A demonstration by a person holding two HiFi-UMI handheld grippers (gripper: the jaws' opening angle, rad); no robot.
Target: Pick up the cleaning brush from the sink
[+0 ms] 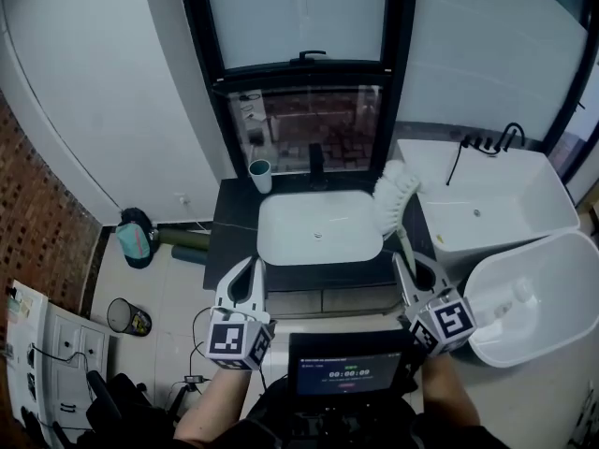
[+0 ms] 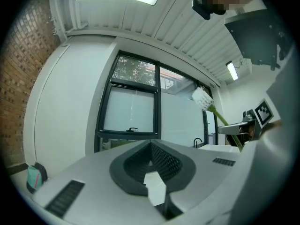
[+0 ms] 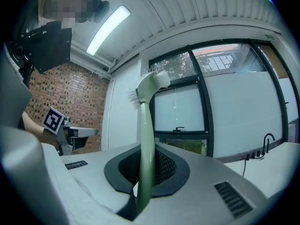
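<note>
The white sink (image 1: 290, 224) sits at twelve o'clock from both grippers. At its seven o'clock, the left gripper (image 1: 249, 271) has its jaws together on nothing. At four o'clock, the right gripper (image 1: 404, 267) clamps the cleaning brush (image 1: 397, 199) by its green handle, bristles toward twelve.

The cleaning brush (image 1: 397, 197) is held over the right rim of the sink (image 1: 271, 215); a cup (image 1: 260, 175) is set behind its left corner.
</note>
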